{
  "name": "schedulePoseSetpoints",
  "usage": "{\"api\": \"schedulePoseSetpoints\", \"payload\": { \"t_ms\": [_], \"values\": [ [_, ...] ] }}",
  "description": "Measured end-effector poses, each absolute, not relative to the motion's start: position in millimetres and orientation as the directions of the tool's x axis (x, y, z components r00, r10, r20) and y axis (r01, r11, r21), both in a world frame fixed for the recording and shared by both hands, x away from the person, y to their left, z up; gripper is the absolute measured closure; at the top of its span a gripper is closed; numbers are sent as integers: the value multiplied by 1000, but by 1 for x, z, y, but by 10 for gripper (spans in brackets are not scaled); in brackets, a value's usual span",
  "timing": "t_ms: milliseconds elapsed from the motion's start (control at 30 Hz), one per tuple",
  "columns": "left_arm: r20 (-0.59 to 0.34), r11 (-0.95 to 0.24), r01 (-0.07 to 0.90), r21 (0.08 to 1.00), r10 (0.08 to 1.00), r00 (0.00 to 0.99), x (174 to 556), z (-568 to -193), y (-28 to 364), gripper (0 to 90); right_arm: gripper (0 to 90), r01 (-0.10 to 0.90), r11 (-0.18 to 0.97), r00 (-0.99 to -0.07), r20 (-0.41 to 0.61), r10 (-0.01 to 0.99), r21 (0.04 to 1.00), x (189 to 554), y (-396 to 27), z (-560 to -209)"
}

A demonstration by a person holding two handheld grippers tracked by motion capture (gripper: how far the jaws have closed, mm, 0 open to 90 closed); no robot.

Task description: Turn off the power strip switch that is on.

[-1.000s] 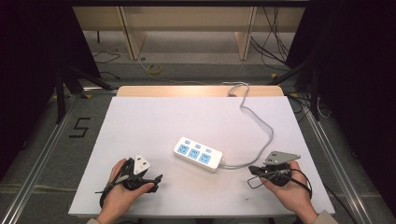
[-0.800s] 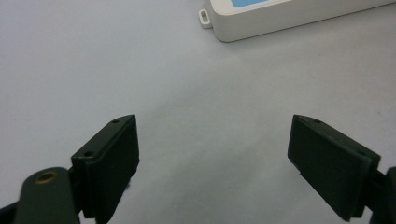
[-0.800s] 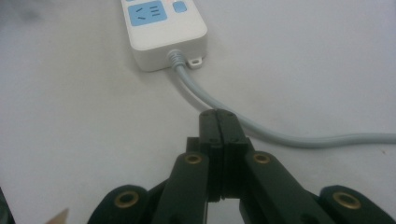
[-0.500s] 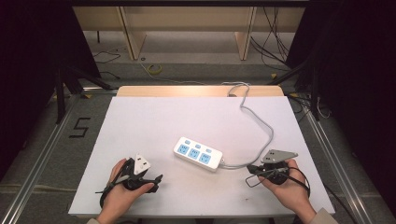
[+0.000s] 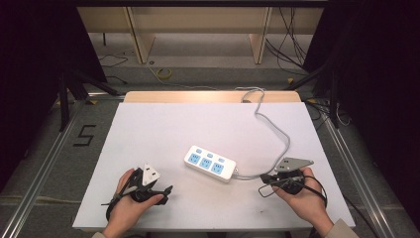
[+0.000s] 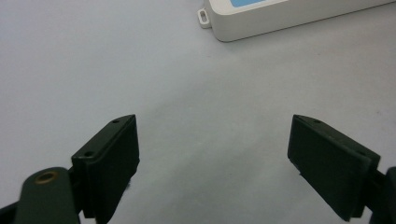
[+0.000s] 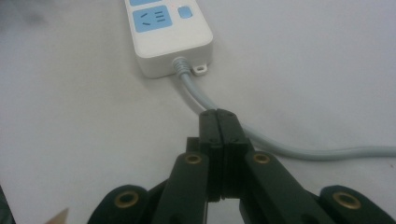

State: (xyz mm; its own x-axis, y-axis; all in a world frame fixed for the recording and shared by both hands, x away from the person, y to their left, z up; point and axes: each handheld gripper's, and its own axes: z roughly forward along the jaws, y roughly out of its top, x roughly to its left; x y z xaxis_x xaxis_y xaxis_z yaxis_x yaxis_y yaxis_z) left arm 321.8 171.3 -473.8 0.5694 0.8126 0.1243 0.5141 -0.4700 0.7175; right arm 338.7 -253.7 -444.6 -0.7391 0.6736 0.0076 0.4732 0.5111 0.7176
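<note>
A white plastic power strip with three blue sockets (image 5: 210, 163) lies slightly below the centre of the white table (image 5: 163, 129) in the high view, between the two hands. Its grey cord (image 5: 271, 130) curves off to the upper right edge. The left gripper (image 5: 166, 189), lower left of the frame, rests in the person's left hand (image 5: 128, 206) with jaws spread wide, nothing between them; the strip's corner sits ahead at the top of the left gripper view. The right gripper (image 7: 218, 116), held low by the right hand (image 5: 304, 198) at lower right, has its jaws pressed together, empty, tips just beside the cord.
</note>
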Motion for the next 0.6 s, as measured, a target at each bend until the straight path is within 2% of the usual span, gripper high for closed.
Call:
{"api": "schedulePoseSetpoints", "payload": {
  "t_ms": [600],
  "values": [
    [126, -473, 513, 717, 811, 571, 322, -474, 171, 166, 900, 471, 523, -747, 6, 665, 710, 343, -248, -442]
  ]
}}
